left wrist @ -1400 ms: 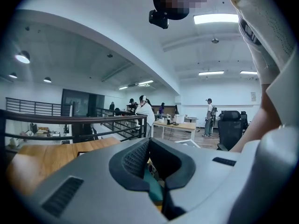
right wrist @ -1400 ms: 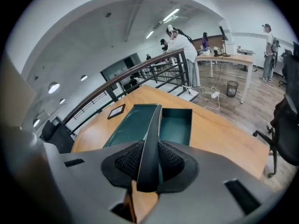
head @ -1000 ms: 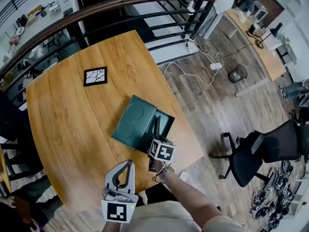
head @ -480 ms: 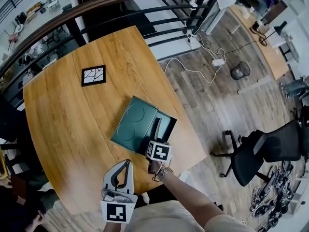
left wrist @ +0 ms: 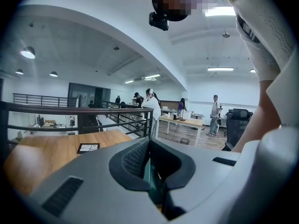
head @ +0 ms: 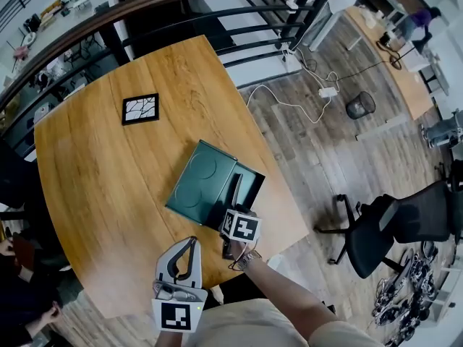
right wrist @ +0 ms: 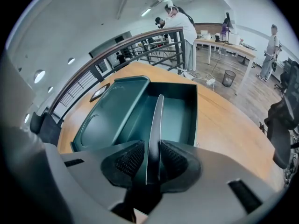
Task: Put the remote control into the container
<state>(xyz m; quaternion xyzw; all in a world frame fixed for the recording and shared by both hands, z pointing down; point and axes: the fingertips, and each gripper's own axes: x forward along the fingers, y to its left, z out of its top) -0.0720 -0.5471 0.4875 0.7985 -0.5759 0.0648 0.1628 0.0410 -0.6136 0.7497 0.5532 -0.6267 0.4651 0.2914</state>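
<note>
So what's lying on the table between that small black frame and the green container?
Nothing: between the frame and the container there is only bare wooden table, seen in the head view.

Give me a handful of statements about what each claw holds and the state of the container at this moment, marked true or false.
1. The right claw is shut on the remote control. True.
2. The remote control lies flat inside the container. False: the claw holds it on edge over the open compartment.
3. The container's lid is closed. False: it is open and lies beside the compartment.
4. A small black tile lies on the table, apart from the container. True.
5. The left claw grips the lid. False: it is shut on nothing, near the table's edge.
</note>
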